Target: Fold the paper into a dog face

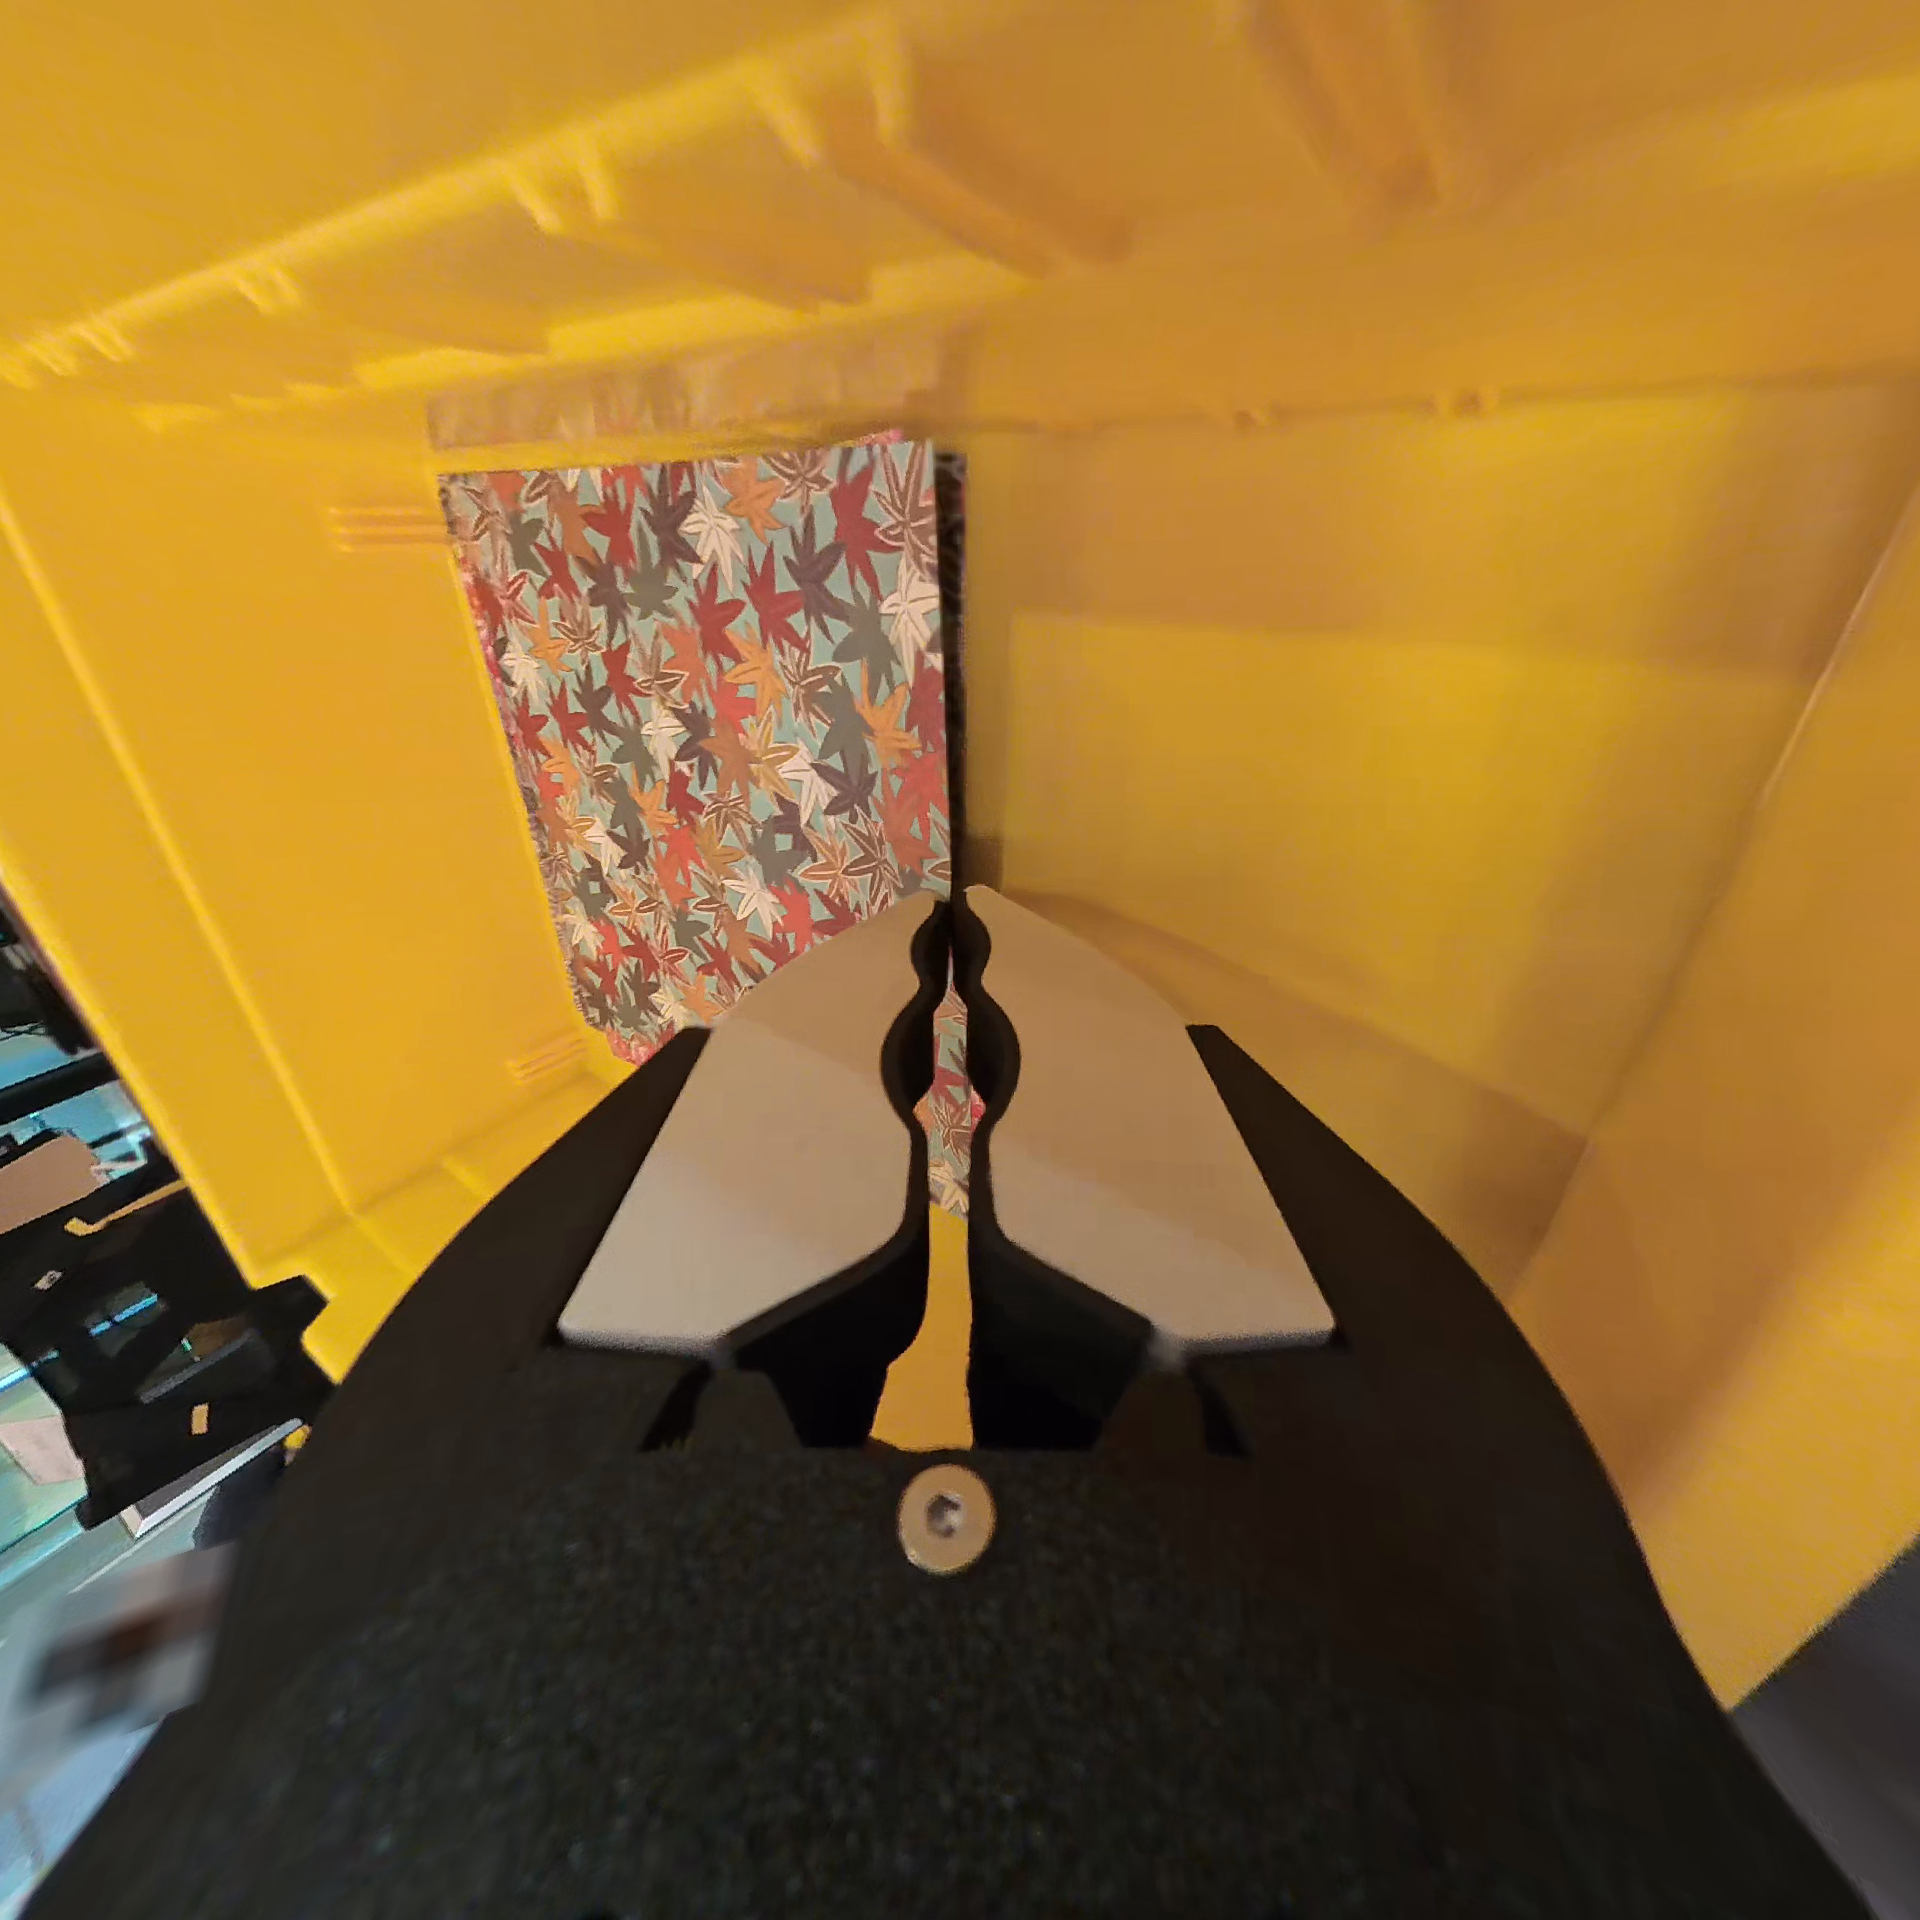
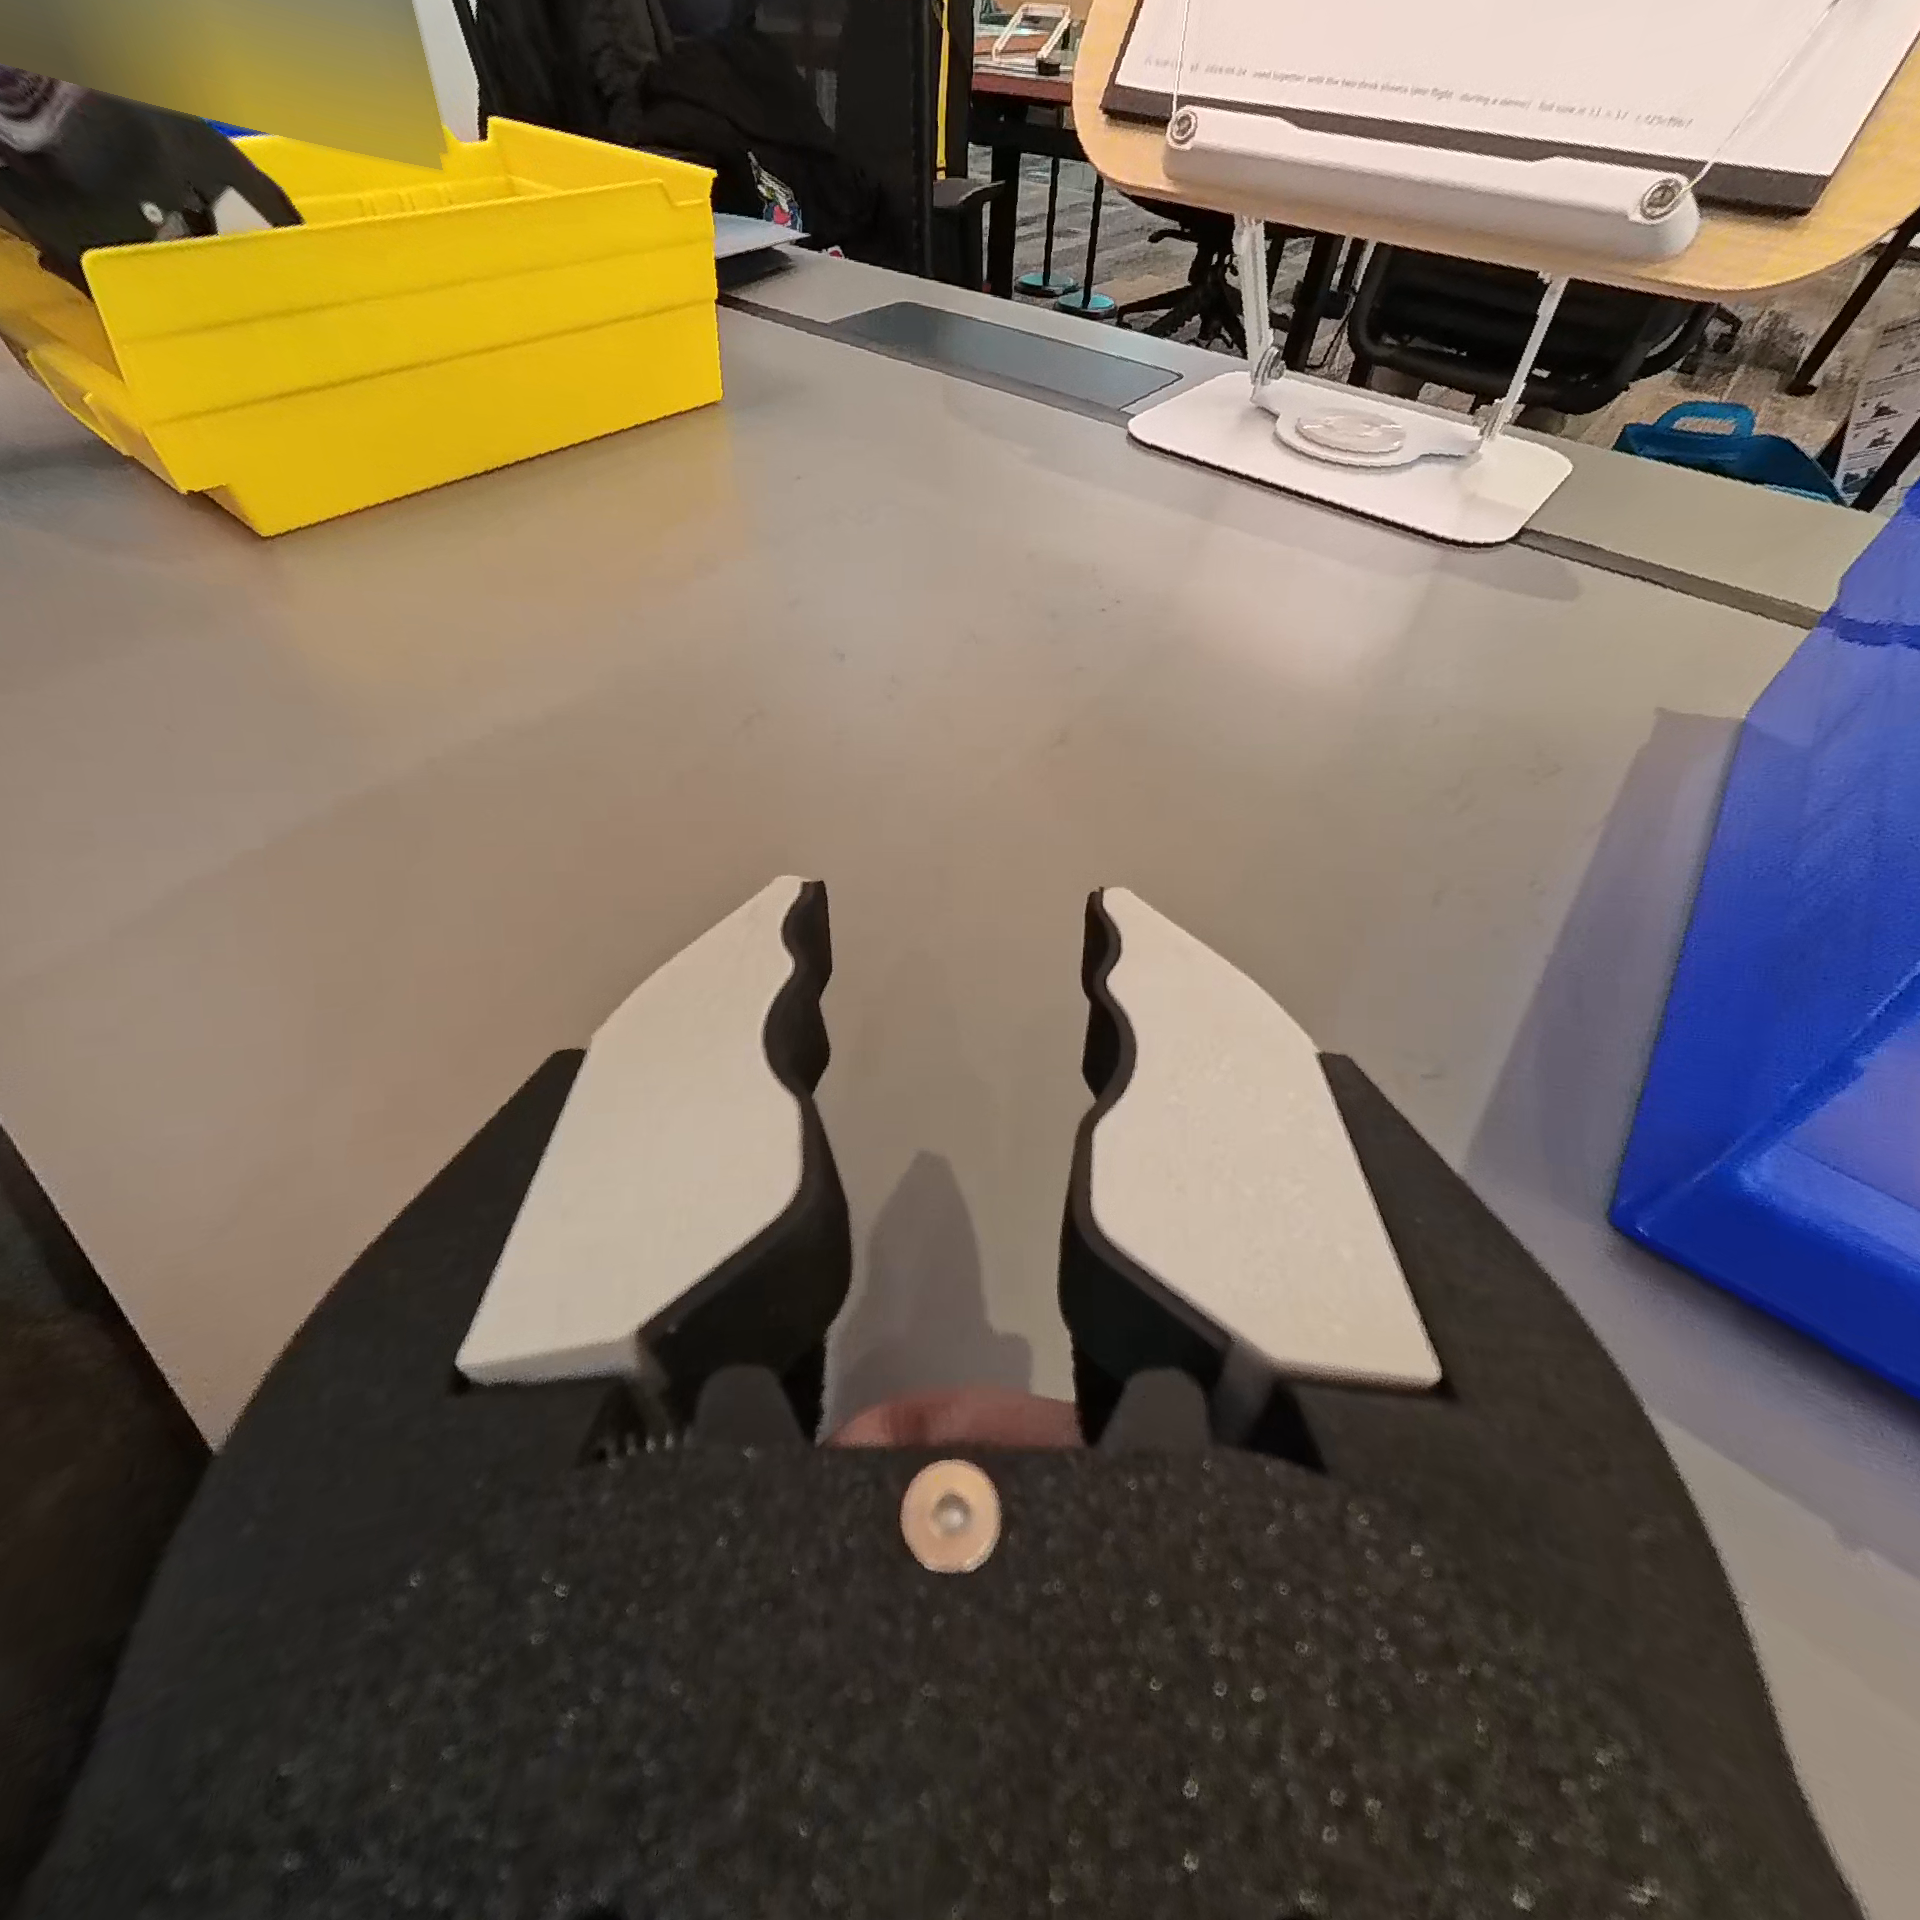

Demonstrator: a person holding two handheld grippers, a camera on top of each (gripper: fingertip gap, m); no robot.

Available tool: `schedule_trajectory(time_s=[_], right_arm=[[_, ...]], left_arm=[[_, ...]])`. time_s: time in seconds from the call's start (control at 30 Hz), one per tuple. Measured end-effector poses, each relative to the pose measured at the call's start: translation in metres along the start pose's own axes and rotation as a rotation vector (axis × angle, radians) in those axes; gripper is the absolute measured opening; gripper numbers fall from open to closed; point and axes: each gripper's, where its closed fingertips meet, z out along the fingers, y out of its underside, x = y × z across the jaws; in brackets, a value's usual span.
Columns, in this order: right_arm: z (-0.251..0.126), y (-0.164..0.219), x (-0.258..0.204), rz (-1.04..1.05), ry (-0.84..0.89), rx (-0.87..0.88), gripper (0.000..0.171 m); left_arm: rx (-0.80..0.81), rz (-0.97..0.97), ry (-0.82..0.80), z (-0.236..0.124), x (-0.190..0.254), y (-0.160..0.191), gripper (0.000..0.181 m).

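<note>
A sheet of paper (image 1: pixel 717 717) printed with coloured leaves lies in a stack inside the yellow bin (image 1: pixel 1351 727). My left gripper (image 1: pixel 954 909) reaches into the bin and is shut on the right edge of the paper; the pattern shows through the gaps between the jaws. In the right wrist view the same yellow bin (image 2: pixel 416 364) stands at the far left of the grey table (image 2: pixel 935 675), with the left gripper (image 2: pixel 156 197) dipping into it. My right gripper (image 2: pixel 956 904) is open and empty, low over the middle of the table.
A blue bin (image 2: pixel 1797 987) stands at the table's right edge, close to my right gripper. A white stand (image 2: pixel 1351 447) at the back holds a tilted board with a page (image 2: pixel 1455 94). Chairs and desks lie beyond the table.
</note>
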Motion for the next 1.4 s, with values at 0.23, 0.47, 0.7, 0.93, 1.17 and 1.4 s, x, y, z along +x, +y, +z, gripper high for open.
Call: schedule_trajectory(time_s=[0.23,0.47,0.7,0.93,1.17,1.4], right_arm=[[0.0,-0.001,0.001,0.003,0.001,0.003,0.046],[0.001,-0.002,-0.001,0.002,-0.012,0.005,0.046],[0.0,-0.004,-0.001,0.013,-0.021,0.017,0.046],[-0.002,-0.004,-0.003,0.017,-0.035,0.019,0.046],[-0.002,-0.003,-0.004,0.021,-0.045,0.017,0.046],[0.0,0.0,-0.007,0.017,-0.056,0.005,0.046]], left_arm=[[0.028,-0.063,-0.023,-0.016,-0.015,-0.001,0.0],[0.07,-0.156,-0.023,-0.043,-0.038,-0.002,0.0],[0.123,-0.259,0.027,-0.071,-0.058,-0.011,0.0],[0.137,-0.314,0.041,-0.086,-0.071,-0.011,0.0],[0.125,-0.324,0.061,-0.089,-0.067,-0.009,0.0],[0.082,-0.351,0.205,-0.065,-0.017,-0.006,0.0]])
